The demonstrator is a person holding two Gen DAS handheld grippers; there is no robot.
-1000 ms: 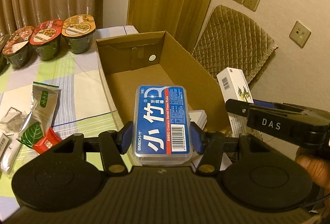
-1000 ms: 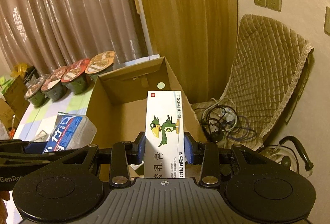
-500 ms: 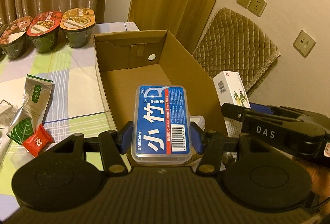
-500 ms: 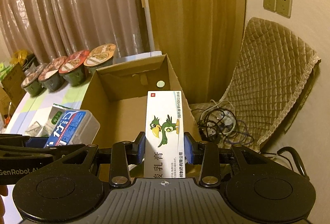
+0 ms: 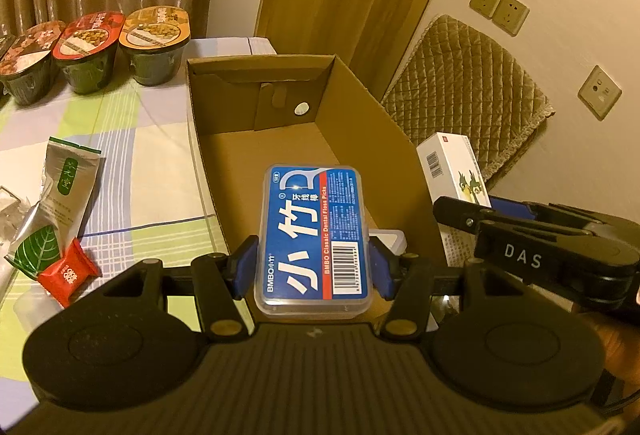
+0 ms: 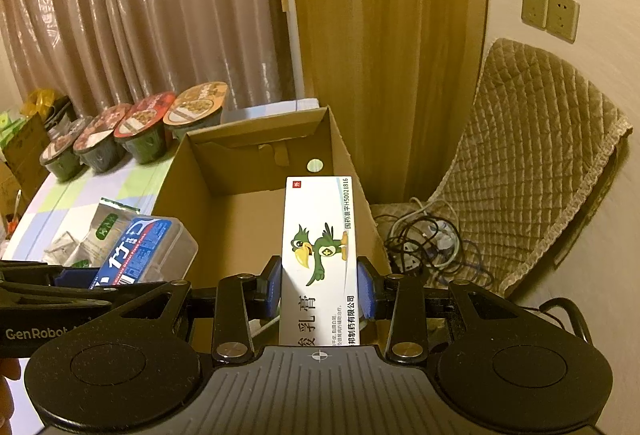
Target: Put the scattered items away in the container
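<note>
My left gripper is shut on a clear floss-pick box with a blue label, held over the near end of the open cardboard box. My right gripper is shut on a white ointment carton with a green bird, held above the box's right wall. The carton also shows at the right of the left wrist view, and the floss box at the left of the right wrist view. A white item lies inside the box behind the floss box.
Three sealed noodle bowls line the table's far side. A green tea pouch and a red sachet lie on the checked cloth left of the box. A quilted chair and tangled cables sit right of the table.
Both grippers have moved forward and a little higher toward the cardboard box, still holding their items. The box fills more of each view.
</note>
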